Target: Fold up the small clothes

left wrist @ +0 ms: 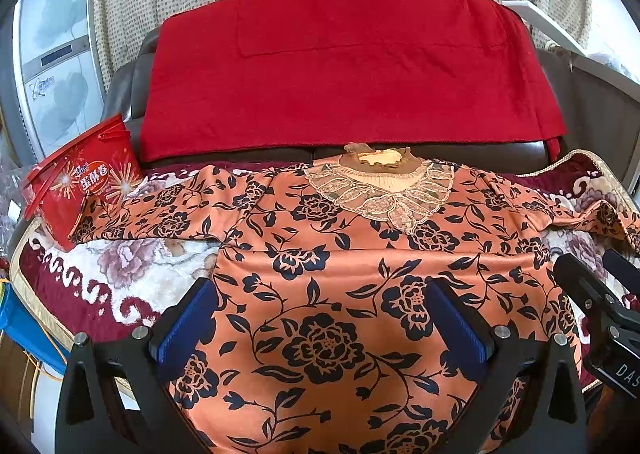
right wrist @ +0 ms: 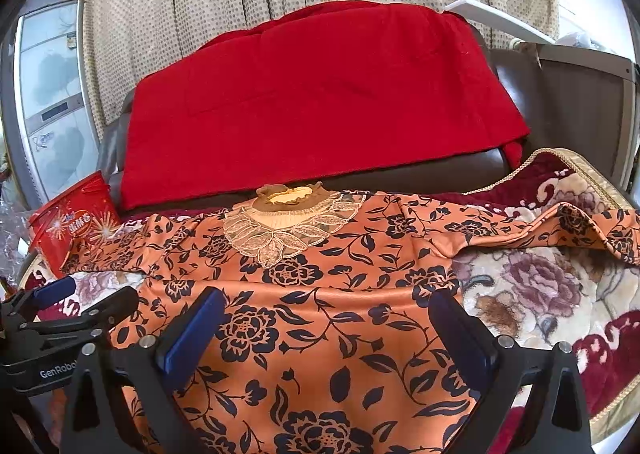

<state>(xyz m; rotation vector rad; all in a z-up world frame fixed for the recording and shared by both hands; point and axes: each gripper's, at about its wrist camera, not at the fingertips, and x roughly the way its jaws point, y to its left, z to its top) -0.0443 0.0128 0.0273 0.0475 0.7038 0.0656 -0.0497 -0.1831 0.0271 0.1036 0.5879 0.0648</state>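
An orange blouse with black flowers [left wrist: 332,254] [right wrist: 320,294] lies spread on a plush blanket, lace collar [left wrist: 380,189] [right wrist: 288,225] at the far end and sleeves out to both sides. My left gripper [left wrist: 324,298] hovers open over the lower left body of the blouse, nothing between its blue pads. My right gripper [right wrist: 328,314] is open too, over the lower right body. In the left wrist view the right gripper [left wrist: 592,274] shows at the right edge. In the right wrist view the left gripper [right wrist: 72,302] shows at the left edge.
A red snack tub [left wrist: 80,181] [right wrist: 72,225] stands at the left by the sleeve end. A red cloth [left wrist: 348,69] [right wrist: 312,101] drapes a dark sofa back behind. The floral blanket [left wrist: 120,266] [right wrist: 540,294] covers the seat. Dotted curtains hang behind.
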